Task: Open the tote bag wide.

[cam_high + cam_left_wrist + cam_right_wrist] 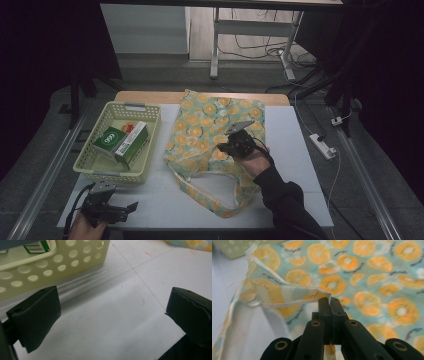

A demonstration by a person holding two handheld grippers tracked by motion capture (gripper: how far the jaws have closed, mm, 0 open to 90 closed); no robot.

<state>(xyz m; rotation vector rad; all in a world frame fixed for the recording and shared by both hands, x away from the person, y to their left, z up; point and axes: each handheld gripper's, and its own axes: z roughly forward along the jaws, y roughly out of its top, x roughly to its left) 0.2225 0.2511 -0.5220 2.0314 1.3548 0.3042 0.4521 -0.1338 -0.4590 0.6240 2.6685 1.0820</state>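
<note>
The orange-print cloth tote bag (372, 277), light and limp, is best taken by its hemmed mouth edge, where the right gripper (329, 301) pinches it closed, while the left gripper (112, 312) gapes empty at seven o'clock.

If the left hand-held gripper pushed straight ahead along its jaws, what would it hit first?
Probably bare white table, then likely the yellow perforated basket at the upper left of the left gripper view; depth is unclear. The left hand-held gripper stands open.

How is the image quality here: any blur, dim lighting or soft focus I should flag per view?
High view: dim, dark surroundings, yet the bag and basket read clearly. Left gripper view: bright white table, with the near pads soft and the basket throwing a soft shadow. Right gripper view: the right gripper is sharp where it pinches the bag's edge; the print around it blurs.
</note>
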